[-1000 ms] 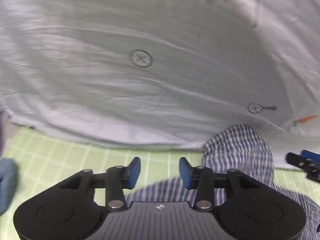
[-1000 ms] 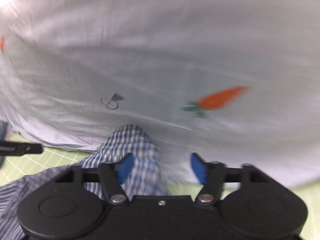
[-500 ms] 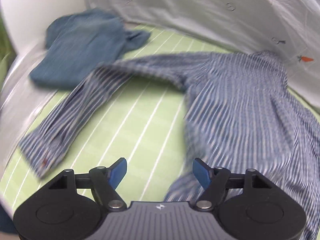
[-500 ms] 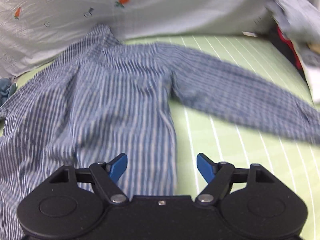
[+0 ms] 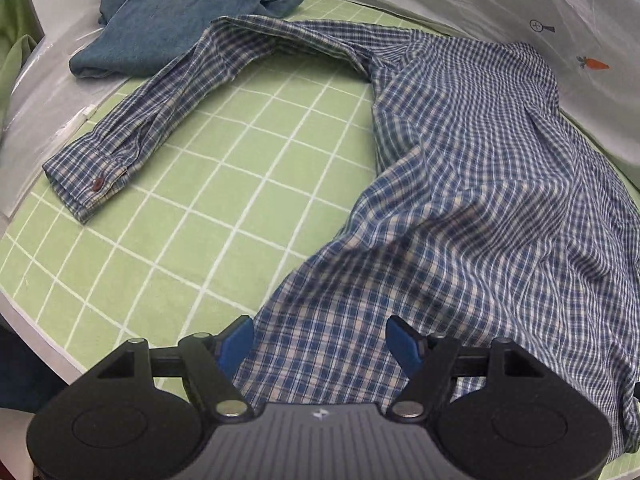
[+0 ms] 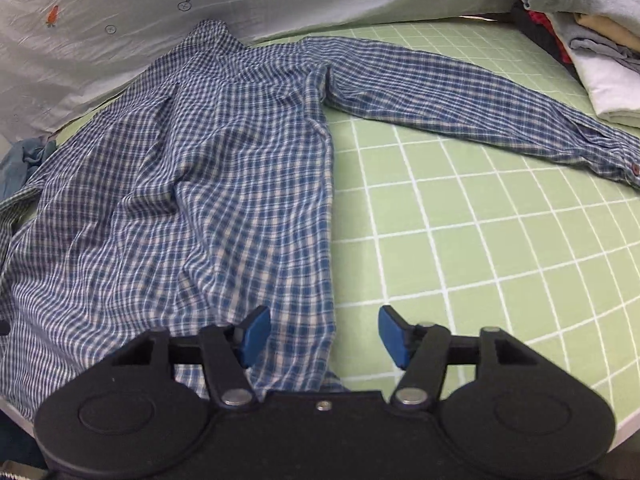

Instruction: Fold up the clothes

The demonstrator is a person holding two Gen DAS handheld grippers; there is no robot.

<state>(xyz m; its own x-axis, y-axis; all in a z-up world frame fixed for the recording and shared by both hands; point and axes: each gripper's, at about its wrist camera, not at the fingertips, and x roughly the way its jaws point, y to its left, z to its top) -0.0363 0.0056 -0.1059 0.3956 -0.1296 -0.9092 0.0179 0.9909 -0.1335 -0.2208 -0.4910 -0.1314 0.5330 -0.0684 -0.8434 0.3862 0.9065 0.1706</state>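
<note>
Both grippers sit at the bottom of their frames with blue pads spread wide and nothing between them: your left gripper (image 5: 320, 342) over the shirt's hem corner, your right gripper (image 6: 322, 334) over the opposite hem edge.

Blue-and-white checked long-sleeved cotton shirt (image 5: 460, 200) lies spread on the green mat with a white grid (image 5: 224, 200), collar toward the top of frame, hem nearest you. In the left view one sleeve (image 5: 168, 100) bends out to the upper left, its buttoned cuff (image 5: 86, 182) at centre left. In the right view the other sleeve (image 6: 460, 92) runs straight out to the right edge. Body is rumpled, with soft ridges across the middle.

Handling, as judged: light, thin, limp fabric. It will drape and sag, not hold a crease line by itself, and may slide on the mat. Pinch seams or doubled edges, such as cuff, shoulder seam or hem corner; single-layer cloth mid-panel will likely bunch or slip out.

Beyond the shirt: a crumpled dark blue denim garment (image 5: 160, 12) at upper left of the left view, touching the bent sleeve. A pale sheet printed with small carrots (image 6: 120, 20) backs the mat along the top. A stack of folded pale clothes (image 6: 592, 40) sits at upper right of the right view, near the straight sleeve's cuff.
</note>
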